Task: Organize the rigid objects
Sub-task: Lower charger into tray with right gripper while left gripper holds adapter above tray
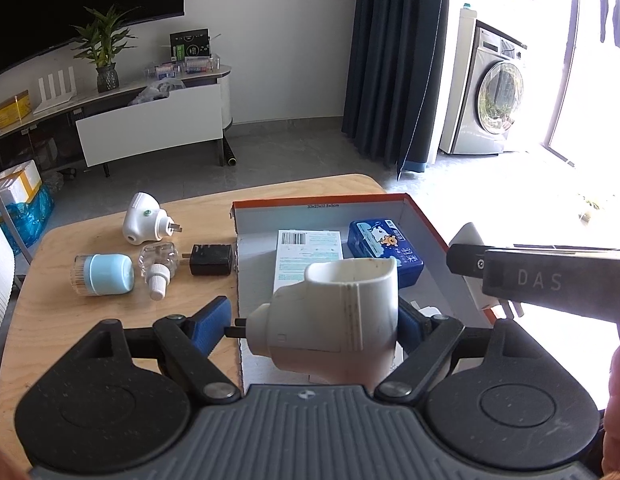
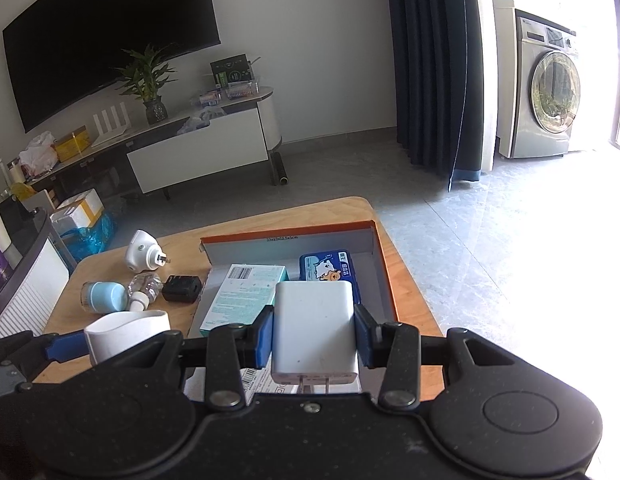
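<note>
My left gripper point(image 1: 310, 322) is shut on a white plug-in device point(image 1: 334, 312), held sideways over the near left corner of the orange-edged box point(image 1: 322, 199). Its prongs rest against the left pad. My right gripper point(image 2: 314, 336) is shut on a white charger point(image 2: 314, 328), prongs toward the camera, above the box point(image 2: 286, 230). Inside the box lie a teal-and-white carton point(image 2: 246, 296) and a blue tin point(image 2: 326, 270). In the right wrist view the left gripper's white device point(image 2: 126, 332) shows at the lower left.
On the wooden table point(image 1: 70, 320), left of the box, lie a second white plug-in device point(image 1: 146, 220), a blue-capped clear container point(image 1: 104, 274), a clear bottle point(image 1: 158, 264) and a black adapter point(image 1: 212, 260). A TV cabinet, a curtain and a washing machine stand beyond.
</note>
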Available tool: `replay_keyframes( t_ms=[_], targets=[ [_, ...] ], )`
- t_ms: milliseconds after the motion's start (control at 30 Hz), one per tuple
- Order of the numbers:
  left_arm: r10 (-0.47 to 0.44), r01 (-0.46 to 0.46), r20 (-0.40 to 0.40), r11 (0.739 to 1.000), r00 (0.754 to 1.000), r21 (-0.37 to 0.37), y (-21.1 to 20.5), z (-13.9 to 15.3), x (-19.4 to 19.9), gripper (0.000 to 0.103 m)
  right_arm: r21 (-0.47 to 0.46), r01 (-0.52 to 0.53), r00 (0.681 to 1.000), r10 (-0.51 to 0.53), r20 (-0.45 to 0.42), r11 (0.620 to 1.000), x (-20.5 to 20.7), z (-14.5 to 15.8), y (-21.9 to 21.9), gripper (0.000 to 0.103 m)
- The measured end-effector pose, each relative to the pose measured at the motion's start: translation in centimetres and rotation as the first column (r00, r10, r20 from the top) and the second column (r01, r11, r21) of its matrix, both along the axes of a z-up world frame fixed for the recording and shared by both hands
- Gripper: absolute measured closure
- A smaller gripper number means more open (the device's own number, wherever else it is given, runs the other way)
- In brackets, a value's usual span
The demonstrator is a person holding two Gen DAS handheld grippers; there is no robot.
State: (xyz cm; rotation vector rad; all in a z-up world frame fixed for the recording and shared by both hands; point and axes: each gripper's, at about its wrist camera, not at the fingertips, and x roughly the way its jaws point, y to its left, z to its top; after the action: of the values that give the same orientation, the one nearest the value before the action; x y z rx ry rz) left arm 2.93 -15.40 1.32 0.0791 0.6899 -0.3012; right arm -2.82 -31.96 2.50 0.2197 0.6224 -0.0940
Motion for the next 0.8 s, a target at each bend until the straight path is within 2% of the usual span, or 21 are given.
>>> replay_keyframes(
  t_ms=[800],
  targets=[
    [-0.031,0.031,-0.031,0.999,0.999,-0.006,-1.7,-1.1,2.6,0.017,-0.009,-0.003,1.000,0.002,-0.031,1.000,3.3,-0.7,-1.3,0.053]
  ],
)
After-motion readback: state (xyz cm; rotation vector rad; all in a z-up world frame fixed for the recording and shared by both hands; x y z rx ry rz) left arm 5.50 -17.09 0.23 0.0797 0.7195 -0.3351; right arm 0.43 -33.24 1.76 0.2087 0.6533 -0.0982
